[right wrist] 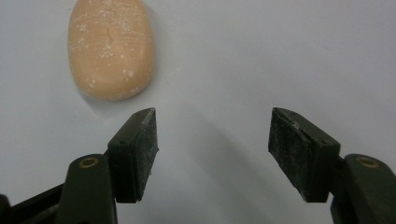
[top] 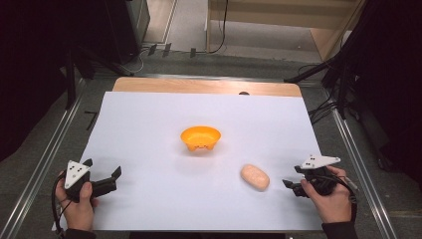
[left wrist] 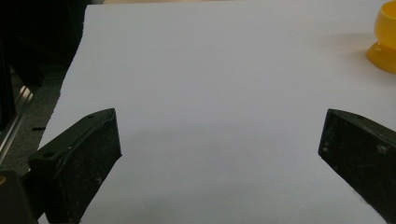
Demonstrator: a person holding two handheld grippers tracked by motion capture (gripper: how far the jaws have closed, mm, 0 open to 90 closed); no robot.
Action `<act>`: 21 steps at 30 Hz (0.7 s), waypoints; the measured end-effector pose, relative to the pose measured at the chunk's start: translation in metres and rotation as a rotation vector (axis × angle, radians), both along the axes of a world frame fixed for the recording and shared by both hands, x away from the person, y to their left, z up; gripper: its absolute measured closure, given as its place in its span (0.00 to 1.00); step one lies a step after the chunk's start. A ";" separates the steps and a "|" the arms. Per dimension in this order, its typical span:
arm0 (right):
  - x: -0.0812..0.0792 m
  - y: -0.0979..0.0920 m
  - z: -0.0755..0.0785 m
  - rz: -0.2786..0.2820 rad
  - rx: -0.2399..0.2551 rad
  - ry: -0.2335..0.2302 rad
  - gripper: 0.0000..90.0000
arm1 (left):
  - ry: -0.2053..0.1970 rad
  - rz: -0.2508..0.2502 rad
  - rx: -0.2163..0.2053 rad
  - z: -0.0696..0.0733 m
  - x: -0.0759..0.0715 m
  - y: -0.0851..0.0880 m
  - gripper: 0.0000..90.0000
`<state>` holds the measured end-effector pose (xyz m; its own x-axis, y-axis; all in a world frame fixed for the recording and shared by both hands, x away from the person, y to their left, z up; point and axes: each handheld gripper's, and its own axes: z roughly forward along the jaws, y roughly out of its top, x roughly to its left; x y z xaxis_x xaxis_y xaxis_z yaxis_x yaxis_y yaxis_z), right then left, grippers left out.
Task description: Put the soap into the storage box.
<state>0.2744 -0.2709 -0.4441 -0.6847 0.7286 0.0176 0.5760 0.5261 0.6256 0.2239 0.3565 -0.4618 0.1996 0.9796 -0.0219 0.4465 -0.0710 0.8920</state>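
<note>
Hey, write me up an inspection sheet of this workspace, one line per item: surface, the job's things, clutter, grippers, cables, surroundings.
Surface: white sheet over a wooden table.
Job's things: peach oval bar lying flat on the sheet; orange bowl upright near the middle, apart from the bar.
Clutter: nothing seen.
Grippers: left gripper open, nothing between the jaws; right gripper open, just short of the bar, not touching it.
Cables: black cable looping from the left gripper.
Surroundings: grey floor, metal rails, dark stands, floor wires.
</note>
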 end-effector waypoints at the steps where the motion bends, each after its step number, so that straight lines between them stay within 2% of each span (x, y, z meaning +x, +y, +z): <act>1: 0.000 0.001 0.000 0.000 0.002 0.005 0.38 | 0.000 -0.001 0.002 0.000 0.000 0.000 0.00; 5: 0.002 0.003 0.001 0.000 0.004 0.021 0.40 | 0.000 0.000 0.003 0.000 0.000 0.000 0.00; 8: 0.004 0.006 0.002 0.020 -0.013 0.039 0.45 | -0.001 -0.001 0.005 0.000 0.000 0.000 0.00; 9: 0.006 0.006 0.004 0.020 -0.012 0.047 0.51 | 0.000 -0.001 0.005 0.000 0.000 -0.001 0.00; 13: 0.008 0.009 0.006 0.035 -0.048 0.055 0.53 | 0.001 -0.001 0.007 0.000 0.000 -0.001 0.00; 15: 0.010 0.012 0.007 0.059 -0.075 0.054 0.54 | 0.001 -0.001 0.007 0.000 0.000 -0.001 0.00; 17: 0.011 0.014 0.008 0.082 -0.067 0.078 0.57 | 0.002 -0.002 0.007 0.000 0.000 -0.001 0.00; 20: 0.011 0.016 0.010 0.082 -0.073 0.072 0.57 | 0.001 -0.002 0.008 0.000 0.000 -0.001 0.00; 21: 0.011 0.016 0.012 0.104 -0.062 0.086 0.50 | 0.001 -0.003 0.010 0.000 0.000 -0.001 0.00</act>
<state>0.2855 -0.2546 -0.4321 -0.7545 0.6552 0.0372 0.5666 0.6217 0.5407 0.2239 0.3558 -0.4617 0.2022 0.9793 -0.0124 0.4475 -0.0811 0.8906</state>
